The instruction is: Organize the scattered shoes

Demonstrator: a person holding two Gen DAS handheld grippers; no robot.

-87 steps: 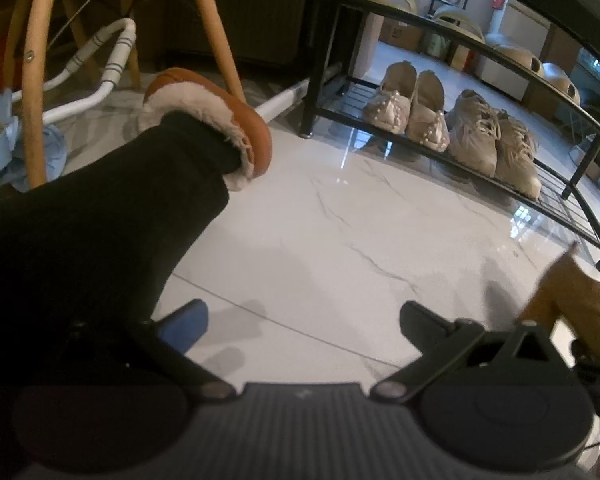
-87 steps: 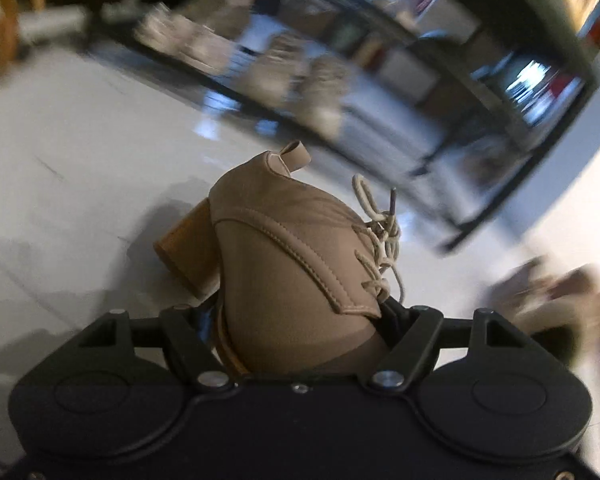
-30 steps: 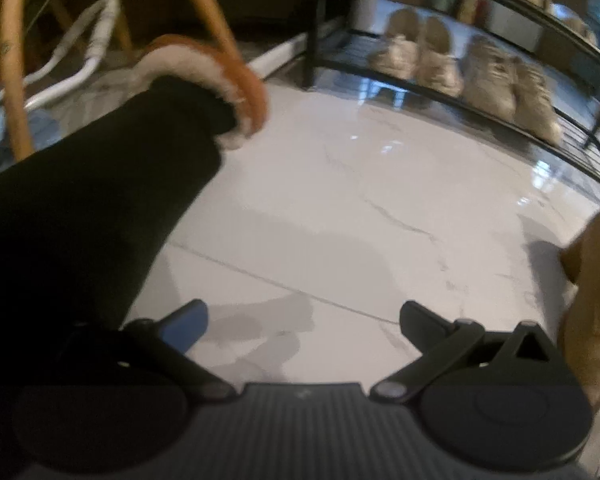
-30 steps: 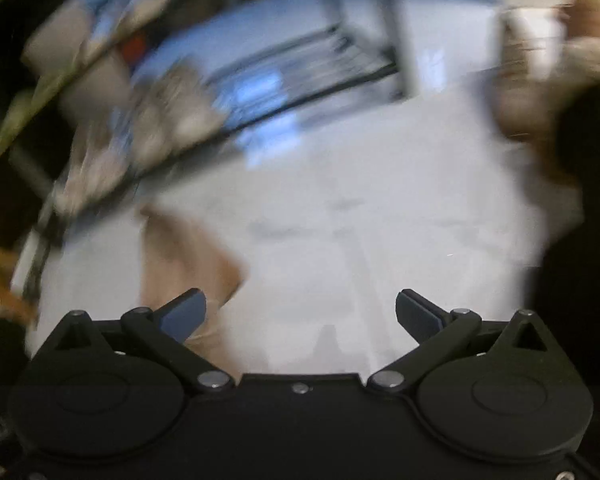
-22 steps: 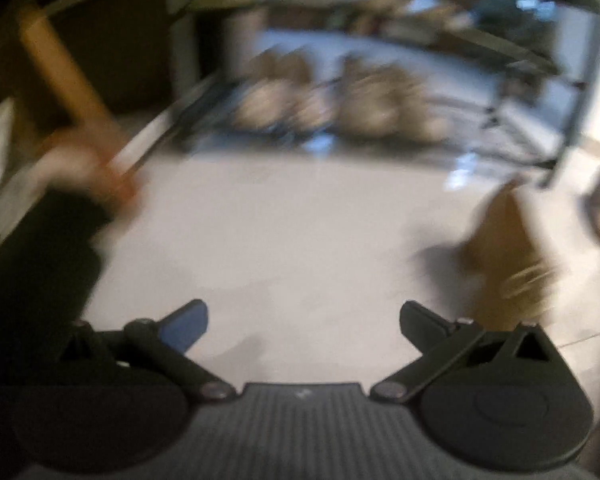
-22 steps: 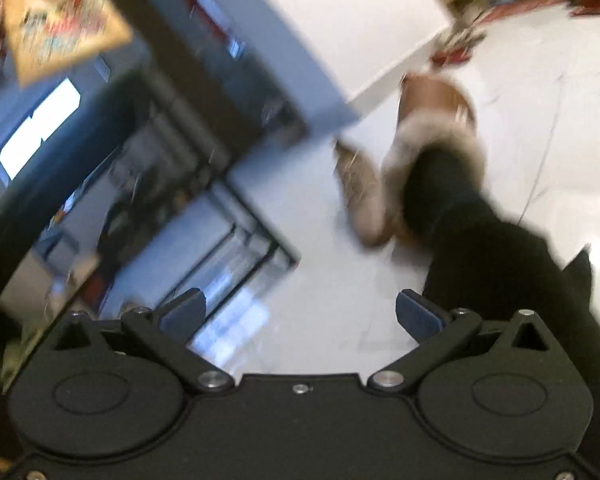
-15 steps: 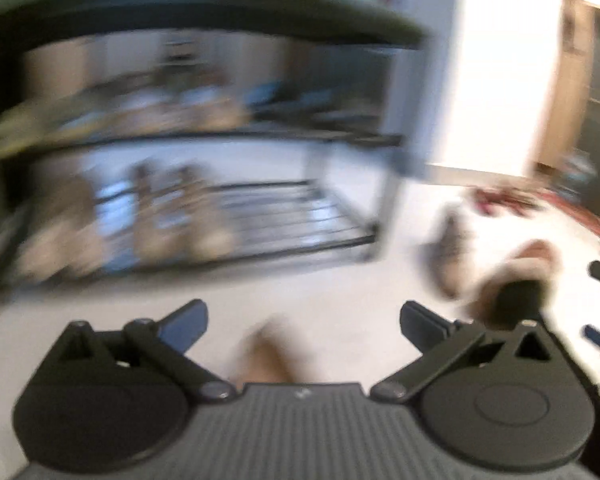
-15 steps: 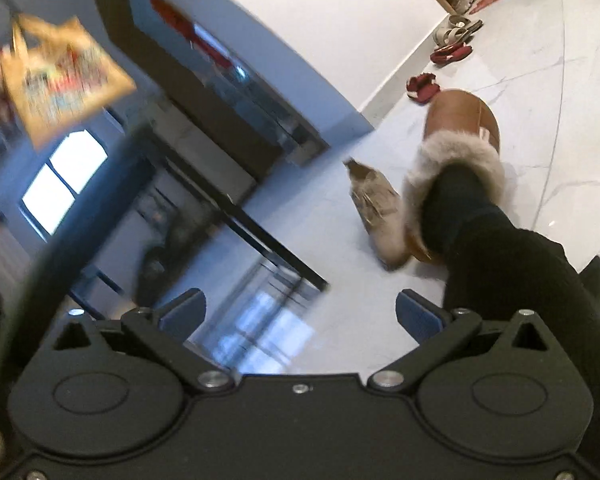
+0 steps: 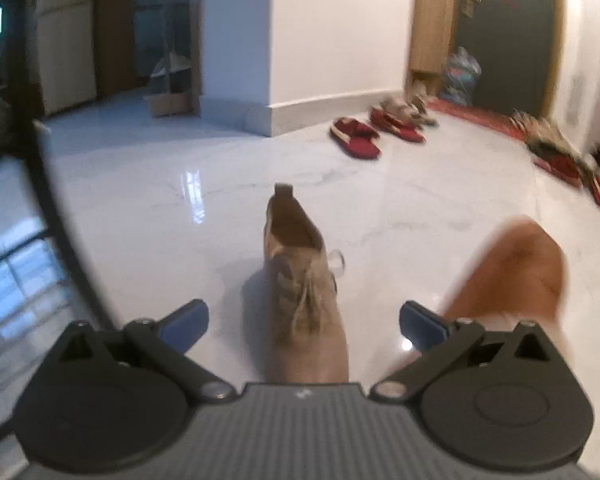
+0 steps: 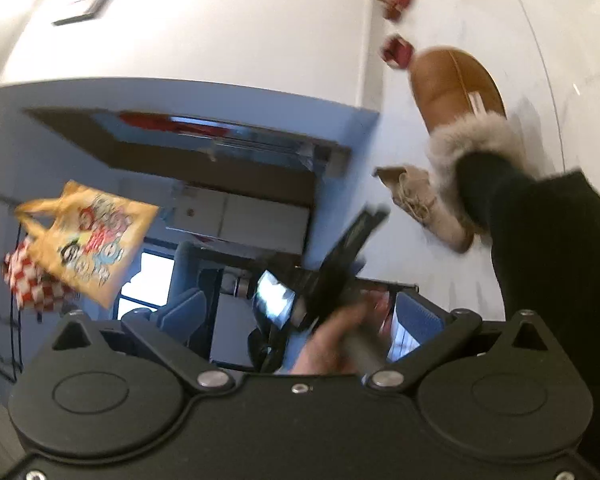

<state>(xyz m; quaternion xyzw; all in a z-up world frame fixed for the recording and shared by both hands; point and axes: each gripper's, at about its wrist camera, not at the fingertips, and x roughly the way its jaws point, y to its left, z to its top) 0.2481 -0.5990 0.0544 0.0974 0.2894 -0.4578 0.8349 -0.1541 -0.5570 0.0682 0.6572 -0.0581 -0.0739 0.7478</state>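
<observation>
Swung away from the black shoe rack since half a second ago, and now looking across white marble floor (image 9: pixel 148 184) toward a white wall corner. Dead ahead of the left gripper (image 9: pixel 303 318), between its blue pads: tan lace-up ankle boot (image 9: pixel 300 280), upright on its sole, long axis running straight away from the tongs, toe nearest, heel and pull tab farthest, laces on top. Tongs spread wide, nothing pinched, pads clear of the leather on both sides. Just right of the right pad: blurred orange-brown fur-trimmed boot (image 9: pixel 516 268) on a foot. Farther off, ahead and right: pair of red slippers (image 9: pixel 356 136) by the wall, more footwear near the dark door, too blurred to name.

Right gripper (image 10: pixel 300 318) tilted steeply, also spread and empty. Between its fingers: a hand (image 10: pixel 340 340) gripping the other tool's handle. Ahead and right: same tan boot (image 10: pixel 424 208) on the floor, touching the fur cuff of the worn boot (image 10: pixel 456 84); black trouser leg (image 10: pixel 548 248) beside. Left: yellow printed bag (image 10: pixel 88 236) hanging.
</observation>
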